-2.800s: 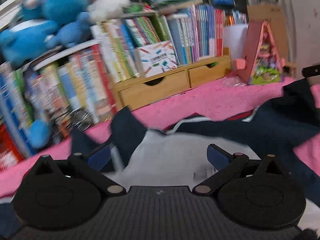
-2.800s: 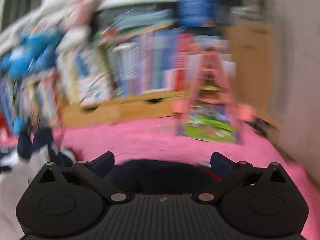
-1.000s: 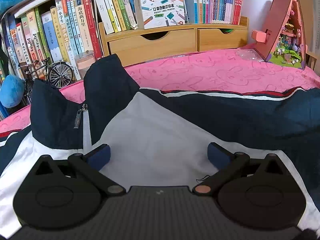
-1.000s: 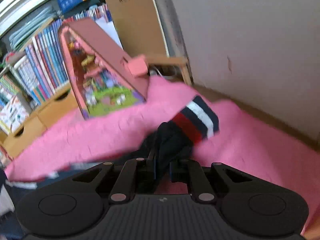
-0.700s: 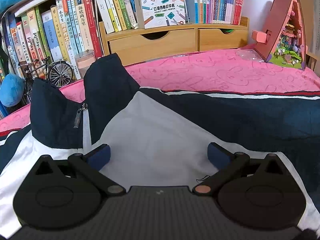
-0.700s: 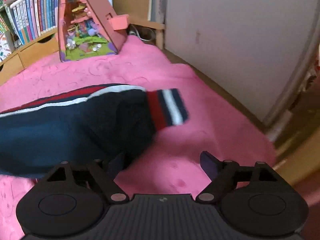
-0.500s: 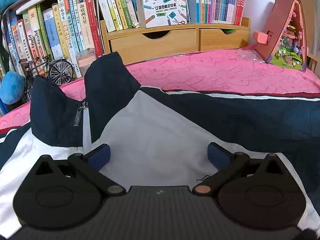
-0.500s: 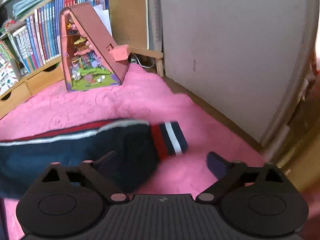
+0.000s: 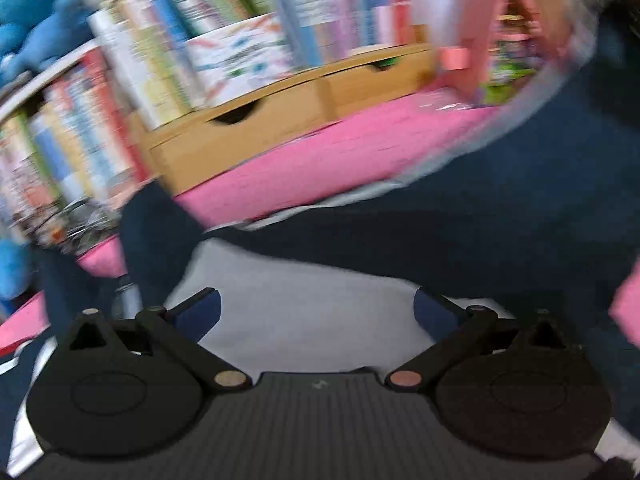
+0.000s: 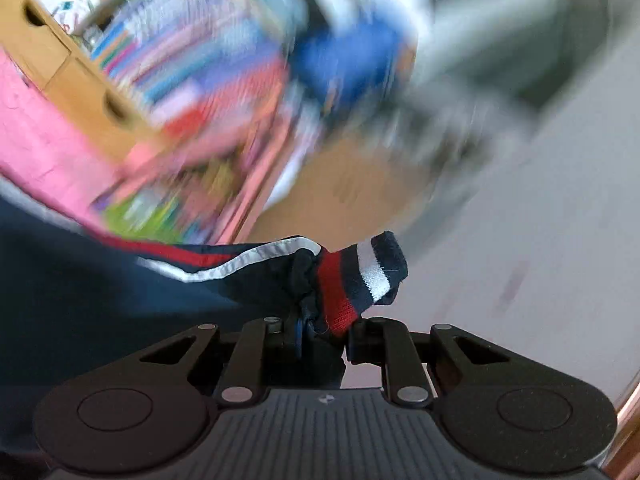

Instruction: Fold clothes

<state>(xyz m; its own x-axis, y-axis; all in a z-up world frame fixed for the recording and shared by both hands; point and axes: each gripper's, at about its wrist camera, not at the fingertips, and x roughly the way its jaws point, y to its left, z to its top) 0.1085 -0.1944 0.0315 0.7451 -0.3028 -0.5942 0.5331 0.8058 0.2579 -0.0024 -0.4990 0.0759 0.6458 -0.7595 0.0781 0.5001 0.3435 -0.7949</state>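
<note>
The right gripper (image 10: 320, 334) had just closed its jaws, and they were nearly shut on the striped cuff (image 10: 358, 280) of the jacket (image 9: 460, 232), with the sleeve (image 10: 120, 280) lifted off the pink cover (image 9: 320, 164). The left gripper (image 9: 316, 312) hung over the white panel (image 9: 304, 312) of the jacket with its jaws wide apart and nothing between them.

The grip seemed to be only on the edge of the cuff, so the knit could slip out in a fast swing. With the body of the jacket not held down, the whole garment could be dragged and the fold could go crooked. The toy house (image 9: 504, 32) stood near the sleeve and could be knocked.
</note>
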